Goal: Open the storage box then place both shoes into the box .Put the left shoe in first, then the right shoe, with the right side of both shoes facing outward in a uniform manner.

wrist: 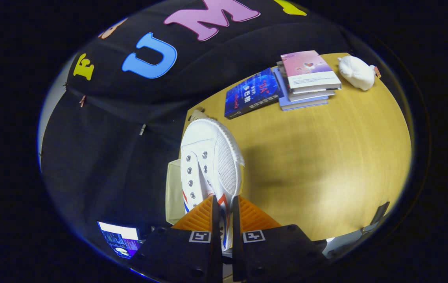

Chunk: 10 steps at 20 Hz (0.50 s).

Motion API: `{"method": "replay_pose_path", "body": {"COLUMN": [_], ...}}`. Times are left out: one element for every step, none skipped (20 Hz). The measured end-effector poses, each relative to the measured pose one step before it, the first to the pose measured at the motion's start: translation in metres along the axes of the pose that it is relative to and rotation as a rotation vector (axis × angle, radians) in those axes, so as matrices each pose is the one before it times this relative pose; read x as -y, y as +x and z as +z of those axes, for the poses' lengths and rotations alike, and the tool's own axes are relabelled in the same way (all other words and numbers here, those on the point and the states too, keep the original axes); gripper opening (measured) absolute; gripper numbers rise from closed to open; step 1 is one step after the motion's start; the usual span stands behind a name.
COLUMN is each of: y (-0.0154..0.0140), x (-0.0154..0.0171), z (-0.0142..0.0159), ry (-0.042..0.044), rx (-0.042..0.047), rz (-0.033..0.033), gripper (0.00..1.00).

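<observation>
A: Big stuff first. Wooden table (326,157) runs off ahead and to the right of the claw. Black cloth wall behind it.

B: Box?

A: Pale boxy thing (173,192) just left of the shoe, low, at the table's edge. Probably the storage box, mostly hidden by the shoe. Can't tell if it's open.

B: Shoe?

A: White shoe (212,165), lifted off the table, held up in the claw. Long axis runs straight away from the fingers, toe pointing ahead and a bit left, heel end down between the fingers. Eyelets and tongue face left, mesh side faces right.

B: Claw state?

A: Gripper (225,220) closed down on the shoe's heel end, both fingers pressing it, narrow gap with shoe material in it.

B: Which shoe, left or right?

A: Can't tell. No second shoe in sight.

B: Key relation?

A: Box sits left of and below the shoe, close. My guess: carry it left and down, watching which side ends up facing out.

B: Clutter?

A: Far side of the table: blue book (251,94), stack of books (308,78) beside it, white bundle (356,72) further right. Well apart from the shoe. Small screen (119,239) low on the left.
</observation>
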<state>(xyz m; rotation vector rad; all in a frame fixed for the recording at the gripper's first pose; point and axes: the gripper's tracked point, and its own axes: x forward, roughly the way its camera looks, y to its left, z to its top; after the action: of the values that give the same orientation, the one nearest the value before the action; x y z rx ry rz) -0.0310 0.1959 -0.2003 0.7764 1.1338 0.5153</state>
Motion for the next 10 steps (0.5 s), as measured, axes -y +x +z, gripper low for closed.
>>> {"method": "replay_pose_path", "body": {"y": [0.00716, 0.00694, 0.00894, 0.01009, 0.01092, 0.00959, 0.00962, 0.00902, 0.00927, 0.00851], "x": [-0.01833, -0.01154, -0.01105, -0.00864, -0.00828, -0.00772, -0.00841, -0.00888, -0.00749, -0.00452], "z": [-0.00449, -0.00376, -0.00416, -0.00518, -0.00487, -0.00496, -0.00510, -0.00457, -0.00442, -0.00401], "ry": [0.01457, 0.00542, -0.00451, -0.01605, -0.01230, -0.00776, -0.00300, 0.00221, 0.00092, -0.00045], "rx": [-0.01672, -0.01238, -0.01184, -0.01635, -0.01323, -0.01363, -0.01462, -0.01372, -0.01769, -0.01434], "rz": [0.02547, 0.00834, -0.00033, -0.00559, -0.00895, -0.00616, -0.00005, 0.00113, 0.00059, -0.00663], "gripper": [0.14, 0.14, 0.14, 0.14, 0.14, 0.14, 0.14, 0.14, 0.14, 0.14]}}
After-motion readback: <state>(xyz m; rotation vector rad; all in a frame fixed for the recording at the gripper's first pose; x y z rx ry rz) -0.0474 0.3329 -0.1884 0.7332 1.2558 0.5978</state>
